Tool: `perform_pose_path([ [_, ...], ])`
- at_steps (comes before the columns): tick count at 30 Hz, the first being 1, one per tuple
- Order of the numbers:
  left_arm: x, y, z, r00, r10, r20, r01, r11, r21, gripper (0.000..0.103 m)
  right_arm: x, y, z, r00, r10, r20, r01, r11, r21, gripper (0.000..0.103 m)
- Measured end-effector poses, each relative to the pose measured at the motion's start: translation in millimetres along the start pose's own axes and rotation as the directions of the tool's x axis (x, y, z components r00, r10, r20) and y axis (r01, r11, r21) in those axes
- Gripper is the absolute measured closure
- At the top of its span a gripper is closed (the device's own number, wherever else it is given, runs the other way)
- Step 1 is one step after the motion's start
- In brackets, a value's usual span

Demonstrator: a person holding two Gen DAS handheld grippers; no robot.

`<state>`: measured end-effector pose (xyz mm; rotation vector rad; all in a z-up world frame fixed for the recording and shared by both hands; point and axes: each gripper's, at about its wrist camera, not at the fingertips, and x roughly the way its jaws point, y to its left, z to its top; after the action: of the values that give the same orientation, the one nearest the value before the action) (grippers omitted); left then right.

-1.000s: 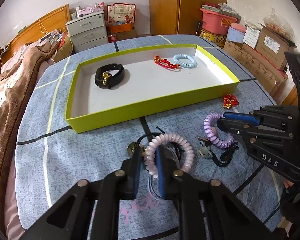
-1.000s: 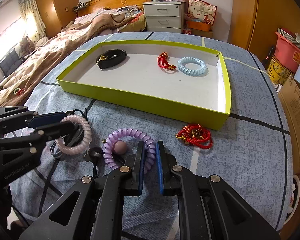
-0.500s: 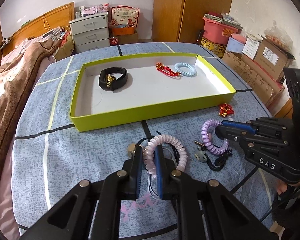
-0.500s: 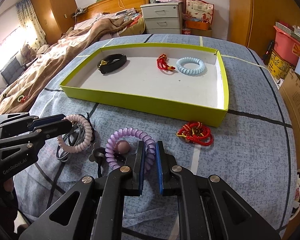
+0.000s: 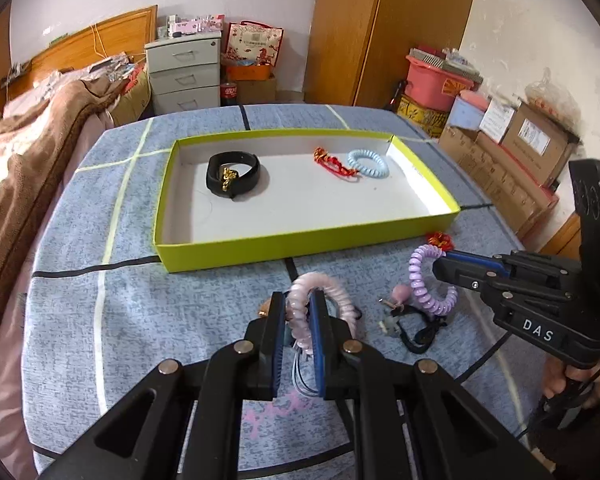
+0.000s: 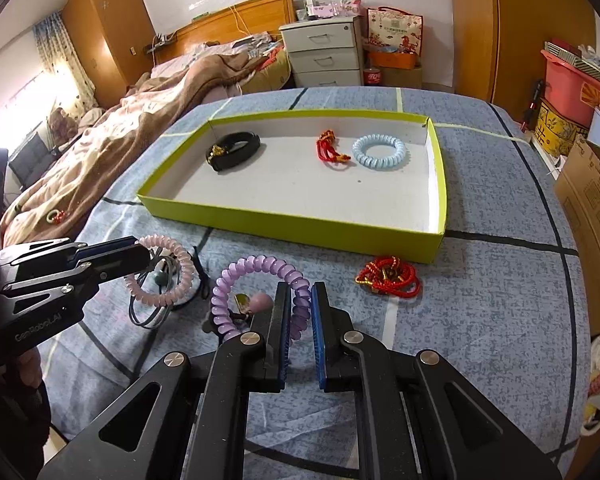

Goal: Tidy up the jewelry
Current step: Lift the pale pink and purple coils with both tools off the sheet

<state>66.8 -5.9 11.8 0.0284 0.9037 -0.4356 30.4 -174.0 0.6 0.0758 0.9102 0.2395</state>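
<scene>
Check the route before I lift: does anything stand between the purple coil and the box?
Only the box's near wall stands between; the purple coil, held by the right hand-held gripper, must clear it. The red bracelet lies off to the right.

Blue-clothed table (image 6: 500, 300) bears green tray (image 6: 300, 226) and red bracelet (image 6: 388, 276).

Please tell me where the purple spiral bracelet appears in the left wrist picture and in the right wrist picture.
Left wrist view: the purple spiral bracelet is right of centre, gripped by the right tool, which enters from the right edge.
Right wrist view: the purple spiral bracelet is at lower centre, pinched in the right tool.
Shared landmark: the yellow-green tray lies just beyond it in both.
</scene>
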Motion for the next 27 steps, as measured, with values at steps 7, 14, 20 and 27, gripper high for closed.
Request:
perform_pose_path([
  [7,0,8,2,1.000,0.011,-0.004,-0.011,1.000,-0.020,0.090,-7,1,6,1.000,-0.014,0.022,0.014,1.000,-0.003,0.093],
  [14,7,13,-9,0.999,0.026,-0.041,-0.027,0.999,-0.033,0.090,-2,3,2,1.000,-0.007,0.004,0.007,1.000,0.002,0.093],
  [20,12,24,-17,0.997,0.042,-0.072,-0.046,0.997,-0.055,0.090,1,7,2,1.000,-0.002,0.002,0.002,1.000,-0.005,0.093],
  [27,16,20,-19,0.994,0.074,-0.086,-0.075,0.997,-0.013,0.090,5,6,0,1.000,-0.003,-0.007,0.003,1.000,-0.003,0.093],
])
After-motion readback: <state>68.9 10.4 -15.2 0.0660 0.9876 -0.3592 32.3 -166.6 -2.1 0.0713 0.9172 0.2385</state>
